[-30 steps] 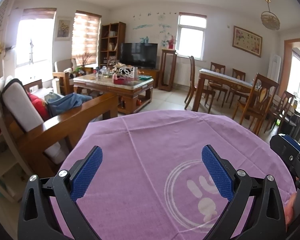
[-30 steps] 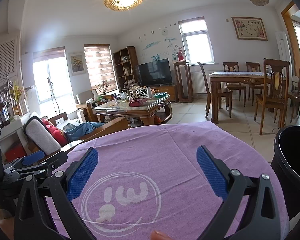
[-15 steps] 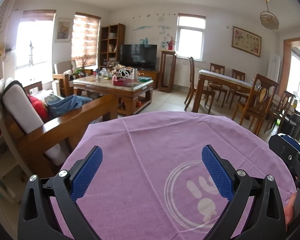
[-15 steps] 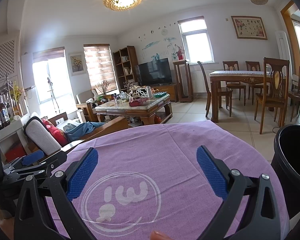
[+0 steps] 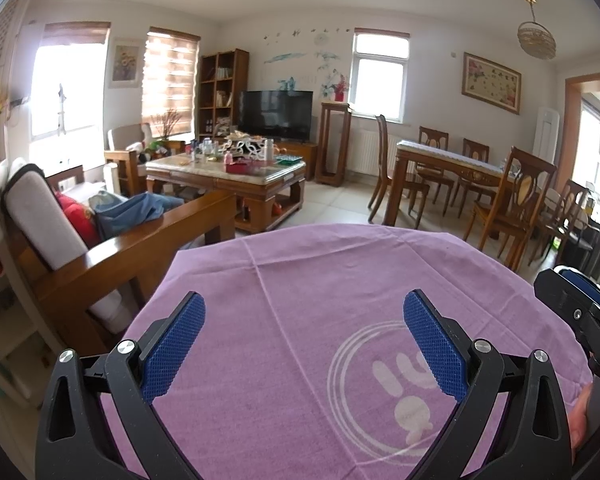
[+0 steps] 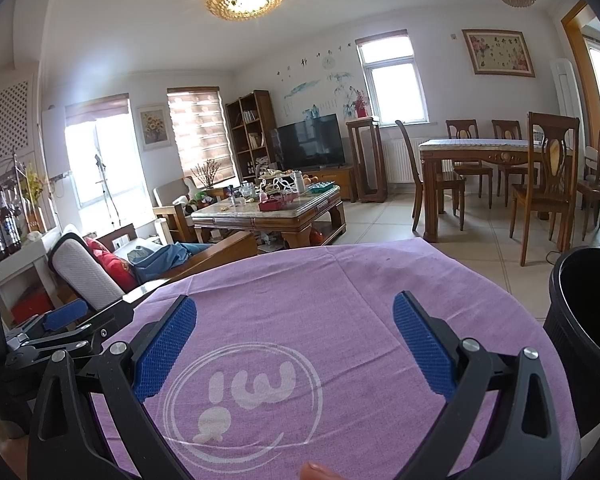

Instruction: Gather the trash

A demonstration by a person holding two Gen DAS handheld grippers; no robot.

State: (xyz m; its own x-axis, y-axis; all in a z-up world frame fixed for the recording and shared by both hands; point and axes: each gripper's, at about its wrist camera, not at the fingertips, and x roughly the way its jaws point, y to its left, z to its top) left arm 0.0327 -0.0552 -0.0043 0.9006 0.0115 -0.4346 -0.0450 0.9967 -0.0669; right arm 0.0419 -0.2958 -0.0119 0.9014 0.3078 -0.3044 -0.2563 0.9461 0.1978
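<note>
A round table under a purple cloth (image 5: 320, 280) (image 6: 360, 280) with a white printed logo fills the lower part of both views. No trash shows on the cloth. My left gripper (image 5: 304, 324) hangs open above the cloth with nothing between its blue pads. My right gripper (image 6: 294, 328) is open too, over the logo, and holds nothing. A black bin (image 6: 588, 320) stands off the table's right edge in the right wrist view. Each gripper appears at the edge of the other's view: the right gripper (image 5: 580, 312), the left gripper (image 6: 60, 328).
A wooden sofa (image 5: 112, 248) with cushions stands left of the table. Beyond it are a cluttered coffee table (image 5: 228, 176), a TV and shelves. A dining table (image 6: 488, 152) with chairs occupies the right. Tiled floor lies between.
</note>
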